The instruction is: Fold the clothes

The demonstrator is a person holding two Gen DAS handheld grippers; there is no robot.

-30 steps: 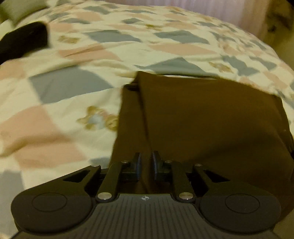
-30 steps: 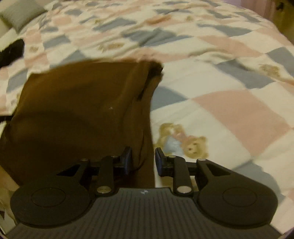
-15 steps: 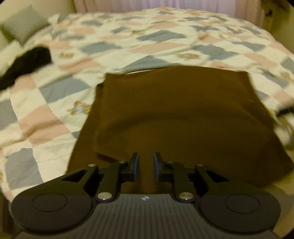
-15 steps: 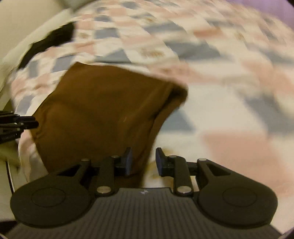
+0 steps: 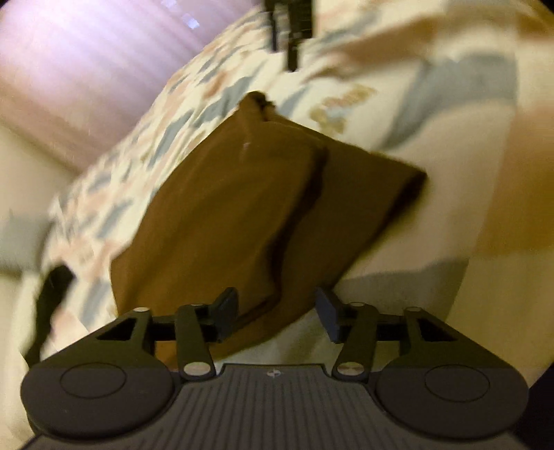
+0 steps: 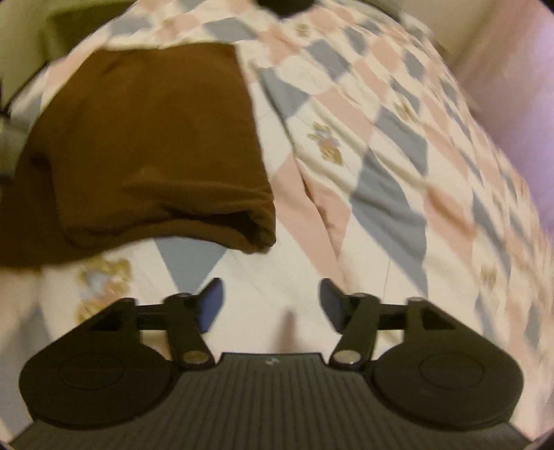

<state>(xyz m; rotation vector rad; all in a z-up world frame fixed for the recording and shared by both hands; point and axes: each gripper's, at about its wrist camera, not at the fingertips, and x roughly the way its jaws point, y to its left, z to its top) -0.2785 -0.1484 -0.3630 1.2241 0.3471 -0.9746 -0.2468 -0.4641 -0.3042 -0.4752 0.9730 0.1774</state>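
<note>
A brown garment (image 5: pixel 225 214) lies folded on a patchwork quilt (image 5: pixel 450 155). In the left wrist view my left gripper (image 5: pixel 277 313) is open, its jaws wide apart over the garment's near corner, holding nothing. In the right wrist view the same garment (image 6: pixel 145 138) lies at the upper left with a thick folded edge facing me. My right gripper (image 6: pixel 271 304) is open and empty over bare quilt (image 6: pixel 381 138), a short way in front of that edge. The right gripper's dark body also shows at the top of the left wrist view (image 5: pixel 291 27).
A dark garment (image 5: pixel 48 304) lies on the quilt at the left of the left wrist view. Pink curtains (image 5: pixel 86 59) hang beyond the bed. A pale wall or headboard (image 6: pixel 27 34) shows at the upper left of the right wrist view.
Both grippers have opened and let go of the brown garment. It now lies folded on the quilt. Both views have swung round, and the right gripper has drawn back from the cloth.
</note>
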